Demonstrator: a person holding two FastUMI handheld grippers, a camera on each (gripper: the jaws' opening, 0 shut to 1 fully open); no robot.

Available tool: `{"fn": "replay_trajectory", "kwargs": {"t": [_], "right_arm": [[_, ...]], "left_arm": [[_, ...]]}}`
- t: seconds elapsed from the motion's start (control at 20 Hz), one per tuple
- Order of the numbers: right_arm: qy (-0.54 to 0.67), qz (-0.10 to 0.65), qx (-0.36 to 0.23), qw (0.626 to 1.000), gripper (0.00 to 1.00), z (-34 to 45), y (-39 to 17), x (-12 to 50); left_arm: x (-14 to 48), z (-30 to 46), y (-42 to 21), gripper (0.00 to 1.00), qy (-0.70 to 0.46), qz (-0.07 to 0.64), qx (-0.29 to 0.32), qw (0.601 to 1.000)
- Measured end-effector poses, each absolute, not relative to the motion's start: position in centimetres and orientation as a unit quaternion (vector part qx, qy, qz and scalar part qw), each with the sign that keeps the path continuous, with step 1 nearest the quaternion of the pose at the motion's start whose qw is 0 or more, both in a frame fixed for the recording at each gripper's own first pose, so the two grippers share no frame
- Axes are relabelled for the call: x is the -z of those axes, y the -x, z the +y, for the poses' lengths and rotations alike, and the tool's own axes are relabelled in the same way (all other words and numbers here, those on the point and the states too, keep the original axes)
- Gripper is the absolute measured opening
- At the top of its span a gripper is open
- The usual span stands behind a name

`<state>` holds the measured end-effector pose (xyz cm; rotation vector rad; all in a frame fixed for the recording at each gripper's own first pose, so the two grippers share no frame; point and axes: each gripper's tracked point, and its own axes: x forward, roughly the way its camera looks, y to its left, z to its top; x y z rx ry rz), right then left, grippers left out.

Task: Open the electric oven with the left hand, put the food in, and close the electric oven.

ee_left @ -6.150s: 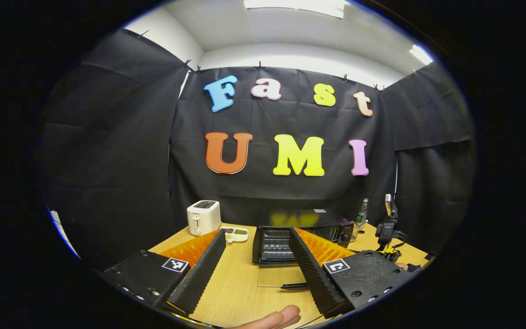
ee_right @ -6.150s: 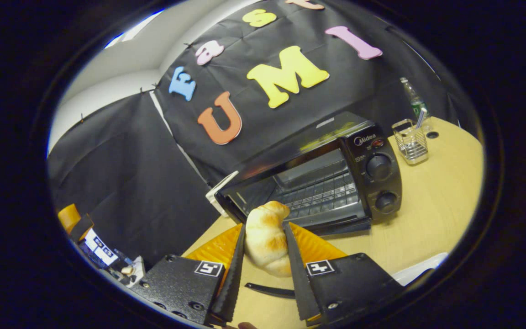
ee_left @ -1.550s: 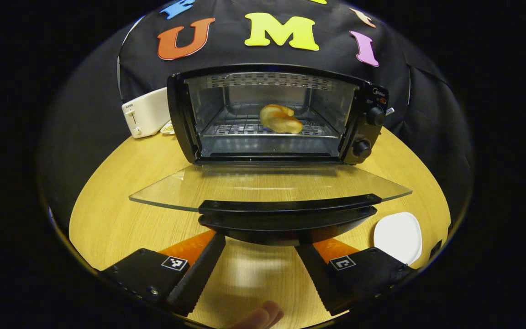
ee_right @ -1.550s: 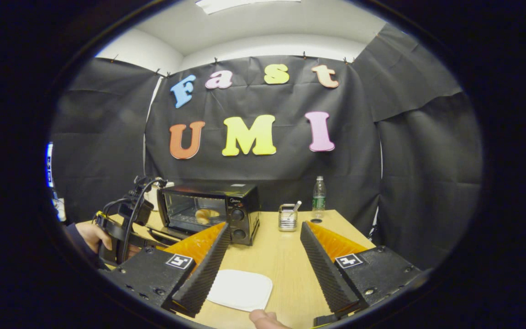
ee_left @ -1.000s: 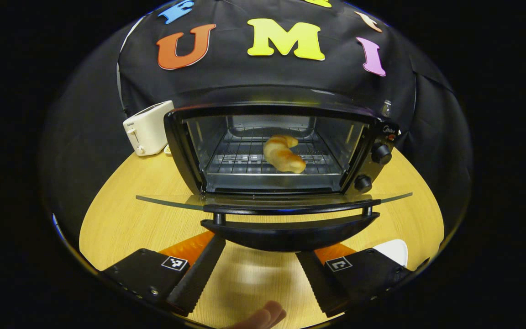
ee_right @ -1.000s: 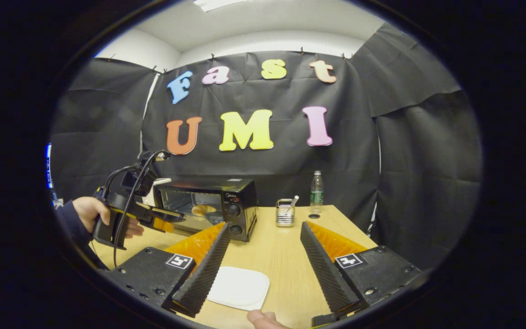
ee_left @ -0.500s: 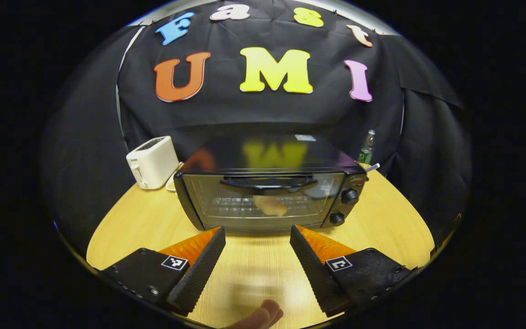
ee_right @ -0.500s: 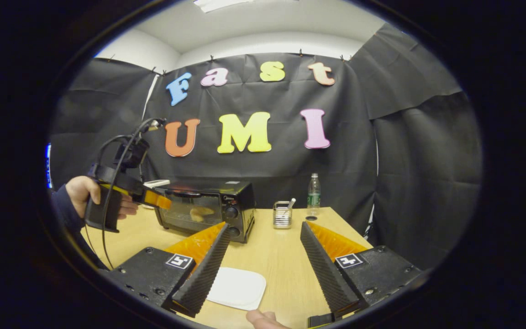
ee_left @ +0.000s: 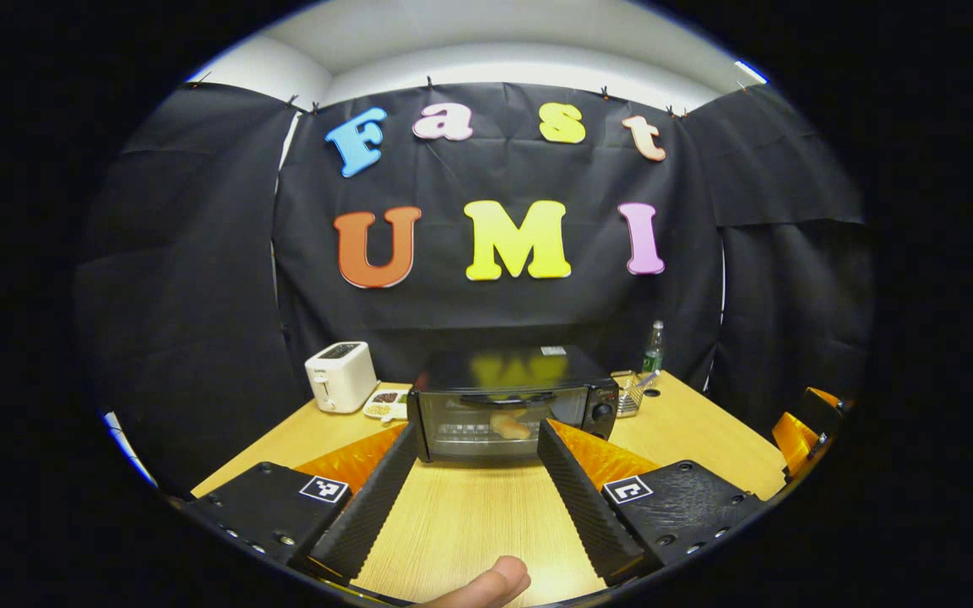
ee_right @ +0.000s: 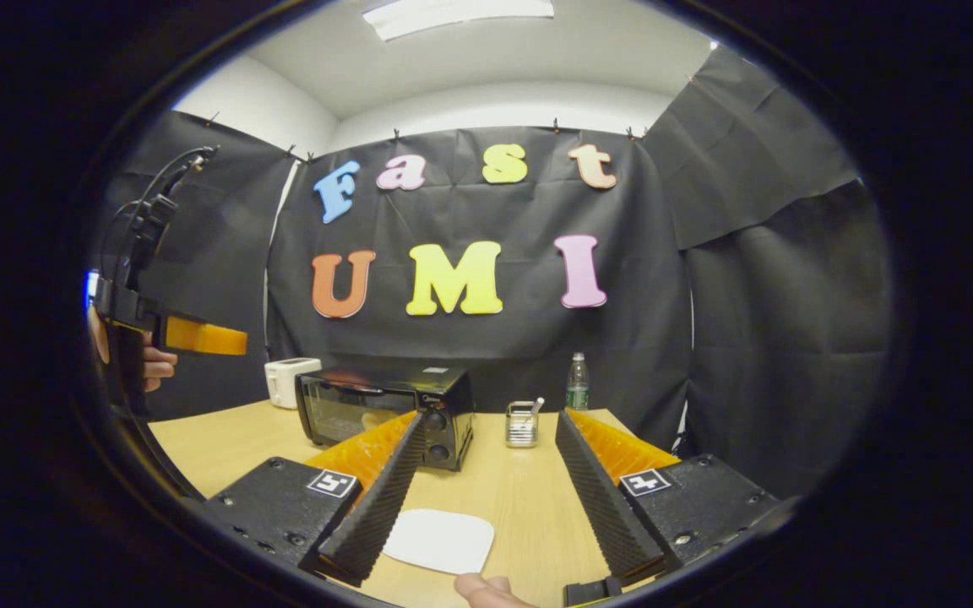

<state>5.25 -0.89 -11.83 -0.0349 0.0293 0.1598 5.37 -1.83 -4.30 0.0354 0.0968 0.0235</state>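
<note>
Bread lies inside the closed oven at the far middle of the bench, straight ahead of the left tool, which is open and empty like the right tool.

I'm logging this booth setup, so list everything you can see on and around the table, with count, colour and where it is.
oven: one, black, mid table, door closed.
croissant: one, golden, inside the oven behind the glass.
toaster: one, white, left of the oven.
dish: one, pale, between toaster and oven; contents too small to tell.
wire holder: one, metal, right of the oven.
bottle: one, clear, behind the holder by the wall.
plate: one, white, near table edge.
table: one, light wood.
left gripper: open, held back from the oven.
right gripper: open, above the plate.
hand: one, holding the left gripper's grip.
</note>
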Motion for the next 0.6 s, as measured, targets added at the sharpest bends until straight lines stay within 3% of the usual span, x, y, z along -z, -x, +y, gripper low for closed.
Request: {"fn": "replay_trajectory", "kwargs": {"t": [0.25, 0.6], "right_arm": [[0.005, 0.000, -0.087, 0.996, 0.97, -1.1, -3.8, 10.1], [0.013, 0.004, -0.069, 0.998, 0.98, -2.3, -2.0, 7.6]], "left_arm": [[1.4, -1.0, 0.4, 0.94, -0.020, -0.020, -0.027, 0.999], [4.1, -1.1, 2.7, 0.94, -0.031, -0.017, -0.035, 0.999]]}}
